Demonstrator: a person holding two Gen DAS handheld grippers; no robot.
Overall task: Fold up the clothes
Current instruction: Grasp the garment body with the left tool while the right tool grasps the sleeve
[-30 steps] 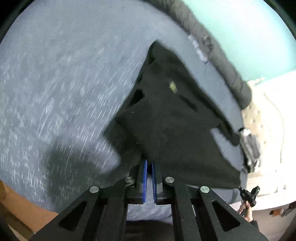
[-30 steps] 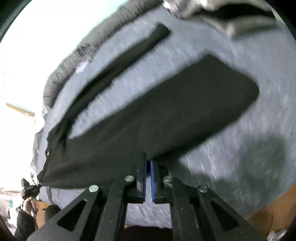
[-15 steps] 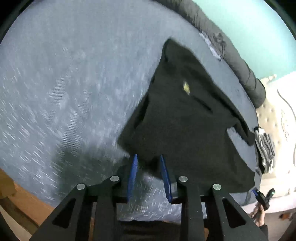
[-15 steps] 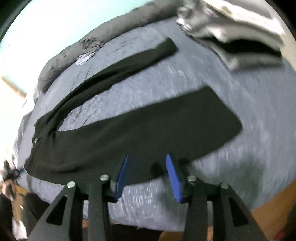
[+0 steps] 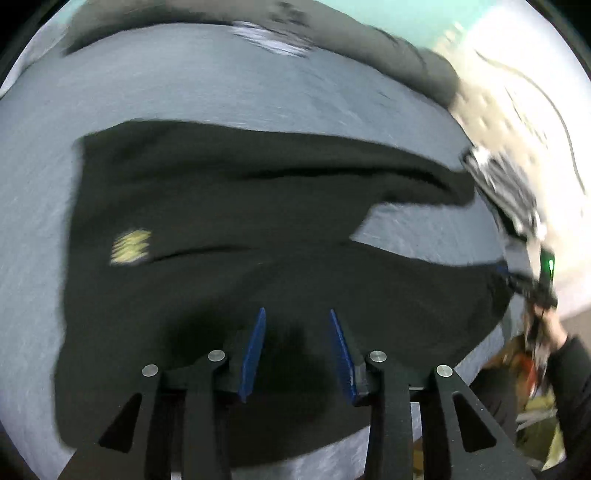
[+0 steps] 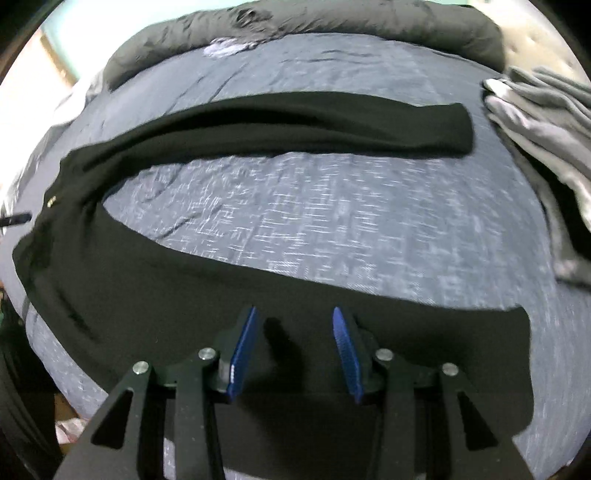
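Black trousers [image 5: 229,206] lie flat on a grey bed [image 5: 229,85], the waist end with a small gold tag [image 5: 131,247] at the left in the left wrist view. My left gripper [image 5: 297,319] hovers above the waist part, its jaws opening, nothing between the blue pads. In the right wrist view the two legs spread apart: the far leg [image 6: 314,123] and the near leg [image 6: 184,280]. My right gripper [image 6: 293,317] stands open above the near leg, nothing held.
A stack of folded grey clothes [image 6: 543,122] sits at the bed's right side. A dark rolled blanket [image 6: 314,26] runs along the far edge. A person's hand with the other gripper [image 5: 539,295] shows at the right in the left wrist view.
Both grippers have let go of the trousers and their jaws have parted. The trousers now lie flat. Both hands have moved sideways and rolled, now hovering over the cloth.
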